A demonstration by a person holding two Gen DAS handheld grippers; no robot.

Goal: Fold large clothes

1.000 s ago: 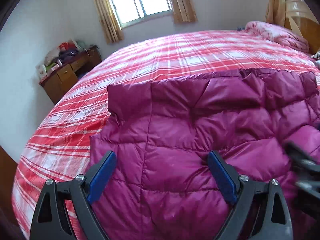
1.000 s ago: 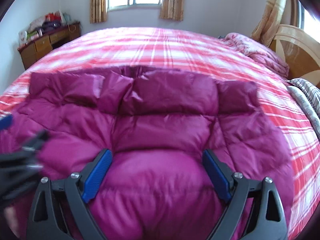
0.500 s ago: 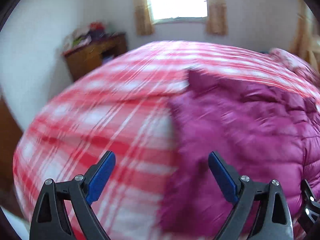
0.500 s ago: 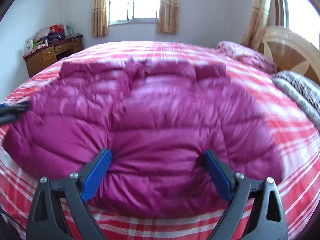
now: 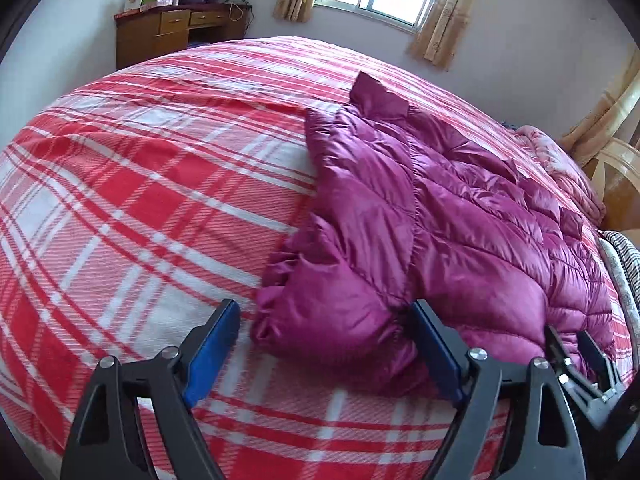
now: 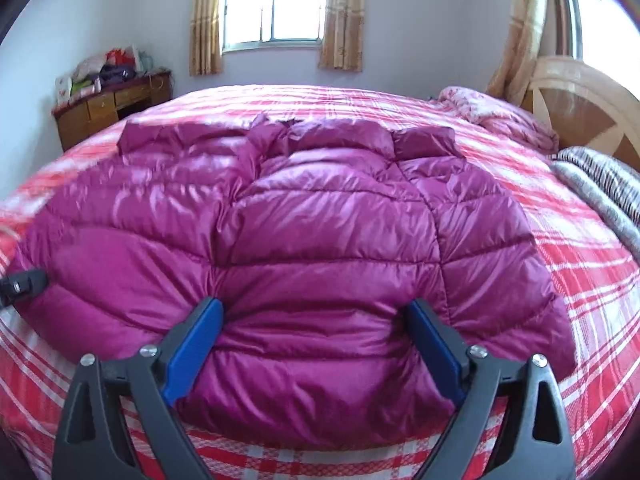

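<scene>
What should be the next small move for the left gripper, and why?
Probably ease the left gripper forward so the jacket's near left corner sits deeper between its fingers. Its jaws are closing, yet only the corner's tip lies between them, the pads not pressing it. The right gripper straddles the near hem, jaws wide, so both could then lift that edge for a fold.

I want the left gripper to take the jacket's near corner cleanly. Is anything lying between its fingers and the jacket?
Nothing visible does. The left gripper has its jaws closing over the corner of the magenta puffer jacket, with only bare plaid bedspread beside it. The right gripper straddles the jacket's near hem, clear of that corner.
</scene>
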